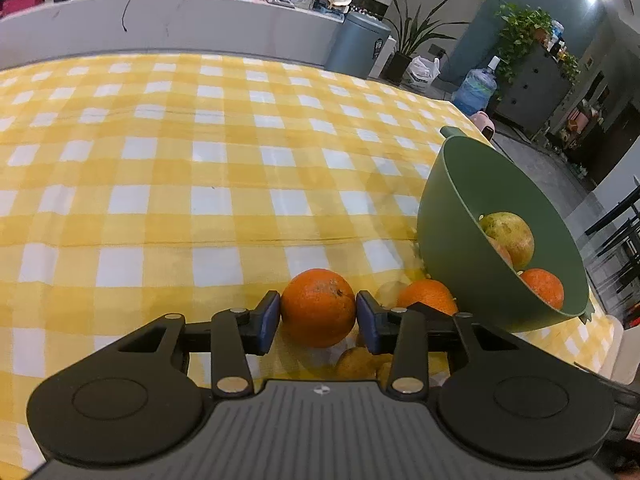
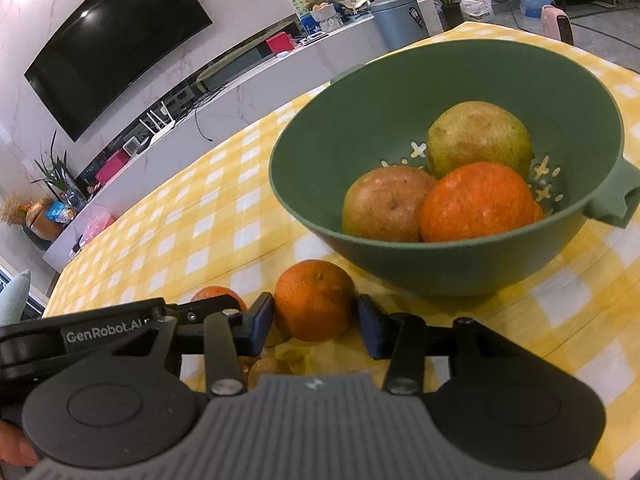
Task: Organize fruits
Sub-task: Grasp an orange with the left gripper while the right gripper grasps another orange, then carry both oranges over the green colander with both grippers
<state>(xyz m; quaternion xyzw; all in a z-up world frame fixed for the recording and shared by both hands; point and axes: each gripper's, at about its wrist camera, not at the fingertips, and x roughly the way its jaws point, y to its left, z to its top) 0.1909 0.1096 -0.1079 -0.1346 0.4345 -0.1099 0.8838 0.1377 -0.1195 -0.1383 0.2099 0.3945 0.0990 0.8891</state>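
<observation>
My left gripper is shut on an orange, its blue pads touching both sides. My right gripper is shut on a smaller orange just in front of the green colander bowl. The bowl holds an orange and two yellow-green pears. In the left wrist view the bowl stands to the right, with the other held orange beside it. Small brownish fruits lie on the cloth under the grippers.
The table has a yellow-and-white checked cloth. The left gripper's body lies close on the left in the right wrist view. A grey counter, a bin and plants stand beyond the far edge.
</observation>
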